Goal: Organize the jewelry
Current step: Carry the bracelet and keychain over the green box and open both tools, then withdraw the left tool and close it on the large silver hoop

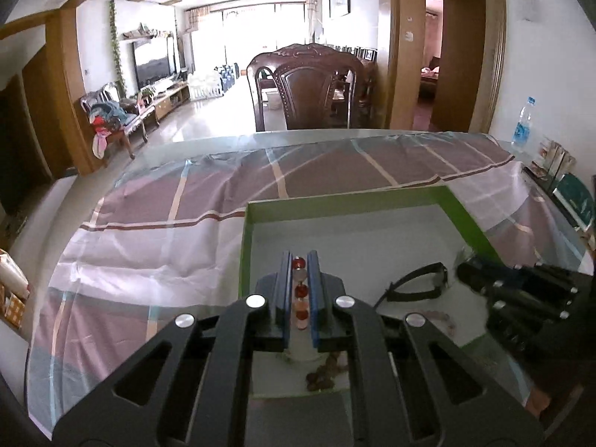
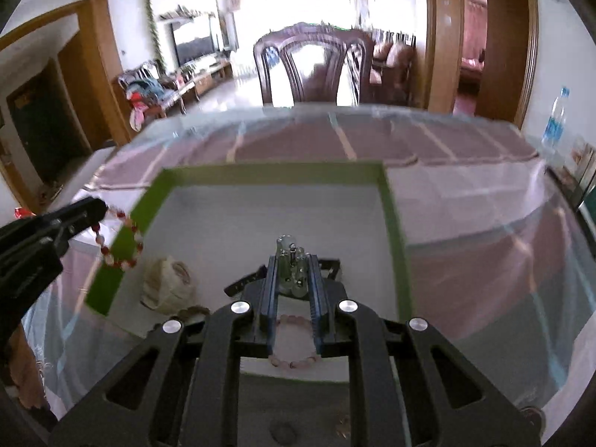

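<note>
My left gripper (image 1: 300,260) is shut on a red and pale bead bracelet (image 1: 300,292), held above the left side of a green-rimmed box (image 1: 346,203). From the right wrist view the bracelet (image 2: 123,240) hangs from the left gripper (image 2: 102,208) over the box's left wall (image 2: 123,246). My right gripper (image 2: 293,260) is shut on a silver metal watch (image 2: 292,266) over the box floor. In the box lie a black-strap watch (image 1: 417,281), a pink bead bracelet (image 2: 294,361), a brown bead bracelet (image 1: 320,374) and a white pouch (image 2: 167,285).
The box sits on a glass-topped table with a purple and white checked cloth (image 1: 167,238). A dark wooden chair (image 1: 309,85) stands at the far edge. A water bottle (image 1: 523,126) and some packets stand at the far right.
</note>
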`<act>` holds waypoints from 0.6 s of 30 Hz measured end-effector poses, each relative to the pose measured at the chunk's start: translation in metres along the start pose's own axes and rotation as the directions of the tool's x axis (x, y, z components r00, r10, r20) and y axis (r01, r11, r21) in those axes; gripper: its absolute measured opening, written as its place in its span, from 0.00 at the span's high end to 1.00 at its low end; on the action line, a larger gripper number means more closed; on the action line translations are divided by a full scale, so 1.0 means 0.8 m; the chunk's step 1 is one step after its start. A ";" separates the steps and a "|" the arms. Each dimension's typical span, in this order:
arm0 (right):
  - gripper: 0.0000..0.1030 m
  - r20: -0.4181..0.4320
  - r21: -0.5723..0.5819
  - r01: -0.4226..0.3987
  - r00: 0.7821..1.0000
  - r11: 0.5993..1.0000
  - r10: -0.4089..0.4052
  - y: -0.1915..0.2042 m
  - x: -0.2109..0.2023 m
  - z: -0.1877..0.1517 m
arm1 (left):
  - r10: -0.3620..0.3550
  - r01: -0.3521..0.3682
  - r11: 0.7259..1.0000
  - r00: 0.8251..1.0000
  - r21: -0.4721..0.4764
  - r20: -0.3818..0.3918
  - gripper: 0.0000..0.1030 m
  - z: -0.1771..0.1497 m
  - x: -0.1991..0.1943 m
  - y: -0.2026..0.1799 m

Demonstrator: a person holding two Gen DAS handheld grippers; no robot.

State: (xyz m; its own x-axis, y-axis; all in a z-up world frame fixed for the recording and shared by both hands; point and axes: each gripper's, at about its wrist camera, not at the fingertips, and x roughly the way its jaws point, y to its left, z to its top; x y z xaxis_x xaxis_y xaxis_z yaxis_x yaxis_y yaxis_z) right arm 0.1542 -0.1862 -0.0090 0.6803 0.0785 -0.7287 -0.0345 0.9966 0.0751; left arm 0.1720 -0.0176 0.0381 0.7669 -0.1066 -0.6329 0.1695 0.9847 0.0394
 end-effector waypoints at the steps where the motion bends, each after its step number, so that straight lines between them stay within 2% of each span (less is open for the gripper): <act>1: 0.85 -0.008 -0.003 0.004 1.000 1.000 -0.005 0.001 0.005 -0.003 | 0.008 -0.008 1.000 1.000 0.008 -0.004 0.92 -0.003 0.005 -0.001; 4: 0.85 -0.030 -0.011 0.016 0.999 1.000 -0.016 0.003 0.015 -0.011 | 0.004 -0.003 1.000 0.999 0.009 -0.035 0.92 -0.009 0.019 -0.005; 6: 0.81 -0.025 -0.006 0.004 1.000 1.000 -0.004 0.003 0.011 -0.015 | -0.006 0.007 1.000 0.999 0.009 -0.049 0.91 -0.012 0.025 -0.007; 8: 0.58 -0.001 -0.007 -0.007 1.000 1.000 0.007 0.002 0.002 -0.015 | -0.008 0.009 1.000 0.999 0.017 -0.033 0.82 -0.015 0.023 -0.009; 10: 0.46 0.035 -0.009 0.004 0.999 1.000 -0.004 0.001 -0.011 -0.013 | -0.015 0.015 0.999 1.000 0.030 -0.004 0.59 -0.016 0.016 -0.012; 15: 0.46 0.071 -0.038 -0.023 0.997 0.999 0.026 0.000 -0.057 -0.020 | -0.017 0.016 0.998 0.999 0.061 0.027 0.55 -0.020 -0.016 -0.023; 17: 0.46 0.090 -0.052 -0.035 0.995 0.998 0.039 0.000 -0.080 -0.026 | -0.010 0.008 0.998 0.999 0.061 0.037 0.51 -0.022 -0.034 -0.024; 18: 0.46 0.099 -0.059 -0.039 0.994 0.997 0.044 0.000 -0.088 -0.029 | -0.012 0.009 0.998 0.999 0.061 0.049 0.44 -0.025 -0.045 -0.025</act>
State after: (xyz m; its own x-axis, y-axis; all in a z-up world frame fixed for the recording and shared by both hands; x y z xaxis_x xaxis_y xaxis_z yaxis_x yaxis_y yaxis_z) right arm 0.0893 -0.1910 0.0268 0.7470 0.1198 -0.6539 -0.1041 0.9926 0.0629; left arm 0.1285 -0.0305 0.0450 0.7943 -0.1255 -0.5944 0.2141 0.9735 0.0806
